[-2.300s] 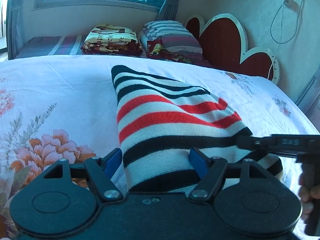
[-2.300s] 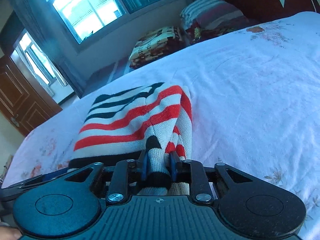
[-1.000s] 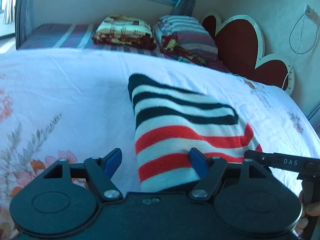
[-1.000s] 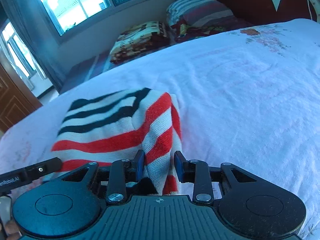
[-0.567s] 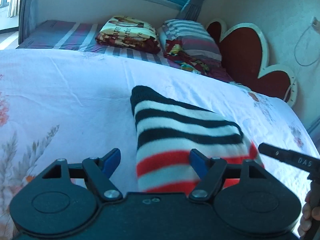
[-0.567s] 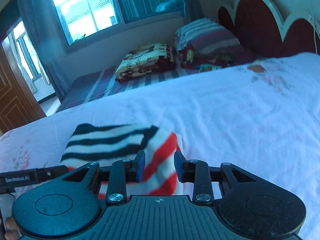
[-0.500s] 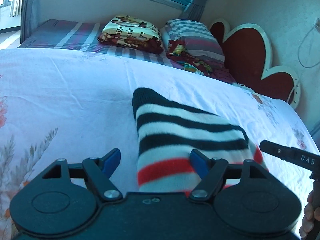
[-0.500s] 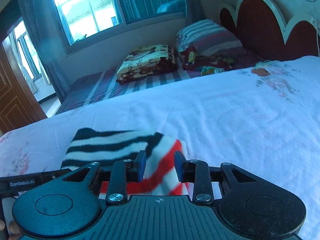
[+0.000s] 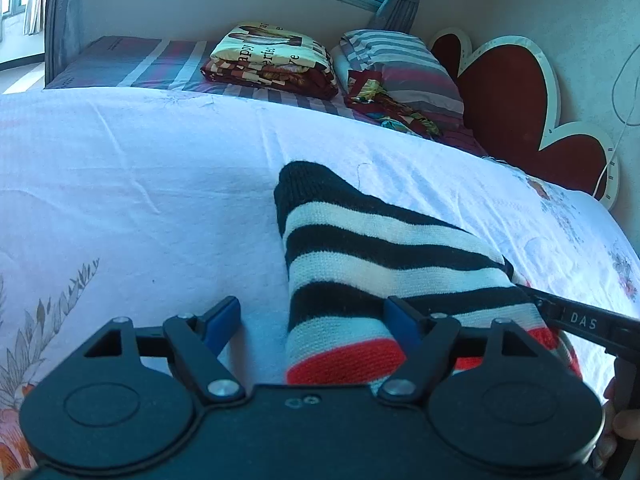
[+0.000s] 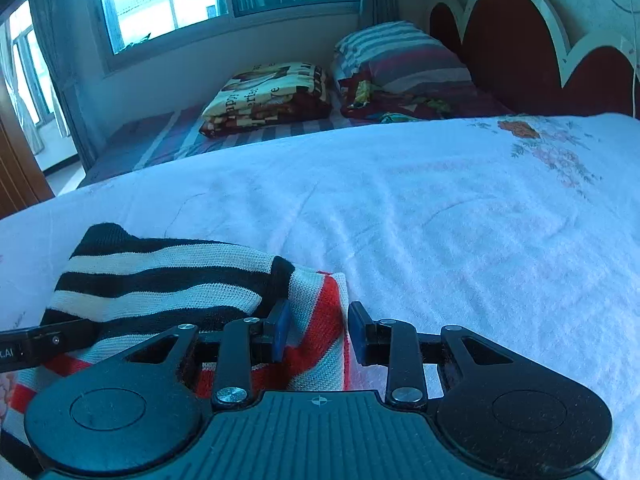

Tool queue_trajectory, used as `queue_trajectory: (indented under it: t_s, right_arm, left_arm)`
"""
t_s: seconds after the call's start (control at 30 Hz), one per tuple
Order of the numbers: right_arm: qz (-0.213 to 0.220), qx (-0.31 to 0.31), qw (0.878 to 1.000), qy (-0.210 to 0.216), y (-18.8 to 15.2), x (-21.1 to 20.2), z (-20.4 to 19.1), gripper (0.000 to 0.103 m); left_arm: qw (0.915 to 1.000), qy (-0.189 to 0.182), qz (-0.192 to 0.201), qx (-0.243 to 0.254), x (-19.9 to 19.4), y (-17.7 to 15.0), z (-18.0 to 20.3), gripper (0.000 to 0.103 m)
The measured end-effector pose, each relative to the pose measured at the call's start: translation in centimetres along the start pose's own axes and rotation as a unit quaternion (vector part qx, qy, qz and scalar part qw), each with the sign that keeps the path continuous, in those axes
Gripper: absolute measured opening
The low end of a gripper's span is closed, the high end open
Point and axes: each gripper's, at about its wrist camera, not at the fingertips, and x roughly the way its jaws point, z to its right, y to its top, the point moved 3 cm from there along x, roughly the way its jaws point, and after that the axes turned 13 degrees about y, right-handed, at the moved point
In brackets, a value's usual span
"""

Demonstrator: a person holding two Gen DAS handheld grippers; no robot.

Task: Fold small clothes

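A knitted garment with black, white and red stripes lies folded on the white bedsheet. My left gripper is open, its blue pads wide apart just above the garment's near left part. The garment also shows in the right wrist view. My right gripper is open, its jaws apart over the garment's red-striped right edge and holding nothing. The right gripper's finger shows at the right in the left wrist view.
Folded blankets and a striped pillow lie at the far end by a red scalloped headboard. A window is behind. The sheet has floral prints.
My right gripper has opened and let go of the garment's edge. Both grippers have drawn back toward me, so the folded garment now lies flat and lower in both views.
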Motion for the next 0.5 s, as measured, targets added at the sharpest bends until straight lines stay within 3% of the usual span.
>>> queue_trajectory:
  t_s: [0.1,0.2,0.3,0.5]
  right_arm:
    - [0.034,0.008,0.999,0.022,0.7,-1.9,-0.6,0.032]
    - [0.044,-0.031,0.998,0.037,0.9,-3.2,-2.9,0.032]
    - [0.023,-0.061,0.997,0.042,0.3,-2.5,-4.5,0.032]
    - [0.004,-0.035,0.998,0.042,-0.7,-0.7,-3.2,0.033]
  left_arm:
    - [1.0,0.006,0.002,0.004,-0.5,0.1,0.1,0.079]
    - [0.9999,0.012,0.006,0.011,-1.0,0.1,0.2,0.077]
    - [0.9996,0.018,0.009,0.018,-1.2,0.0,0.5,0.077]
    - [0.9994,0.021,0.011,0.024,-1.4,-0.2,0.7,0.078]
